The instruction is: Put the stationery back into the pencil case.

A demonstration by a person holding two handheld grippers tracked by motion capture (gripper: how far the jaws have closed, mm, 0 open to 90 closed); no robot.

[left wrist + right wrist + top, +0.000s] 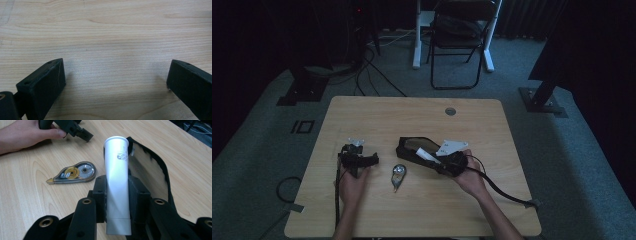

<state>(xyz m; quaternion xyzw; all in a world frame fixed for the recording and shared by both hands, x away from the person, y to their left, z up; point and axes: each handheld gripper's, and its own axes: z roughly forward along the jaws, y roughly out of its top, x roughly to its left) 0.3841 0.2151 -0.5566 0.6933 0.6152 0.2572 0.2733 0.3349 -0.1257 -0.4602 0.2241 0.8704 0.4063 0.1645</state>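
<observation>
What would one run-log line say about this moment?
right gripper: shut on white tube, at mouth of black pouch | left gripper: open on table | correction tape: untouched

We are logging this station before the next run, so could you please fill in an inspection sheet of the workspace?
Surface: light wooden table, with a round grommet near its far edge.
Job's things: white tube, black pouch lying open.
Clutter: correction tape dispenser beside the pouch.
Grippers: right gripper shut on the white tube at the pouch mouth; left gripper open over bare wood.
Cables: gripper cables trail to the near edge; more on the floor.
Surroundings: dim room, folding chair, carpet.
</observation>
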